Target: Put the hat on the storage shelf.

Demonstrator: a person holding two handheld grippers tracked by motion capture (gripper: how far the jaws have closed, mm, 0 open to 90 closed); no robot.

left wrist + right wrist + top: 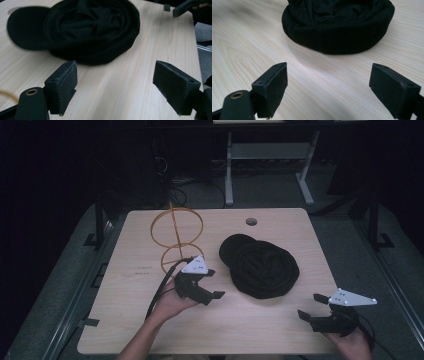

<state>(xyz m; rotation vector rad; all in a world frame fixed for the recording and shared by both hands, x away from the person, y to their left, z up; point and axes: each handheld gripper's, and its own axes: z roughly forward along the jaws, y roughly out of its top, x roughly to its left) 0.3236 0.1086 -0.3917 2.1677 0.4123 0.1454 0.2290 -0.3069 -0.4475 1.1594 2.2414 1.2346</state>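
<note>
A crumpled black cloth cap (pixel 260 265) lies mid-table; the left gripper (pixel 209 283) at its nine o'clock and right gripper (pixel 314 306) at four hover, jaws spread, seemingly ready to pinch it.

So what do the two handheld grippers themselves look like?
Both the left gripper and right gripper are matte black, each topped by a grey three-cornered plate with dark dots. Their fingers are blocky with flat, felt-like pads. A black cable trails from each. Forearms appear bare.
</note>
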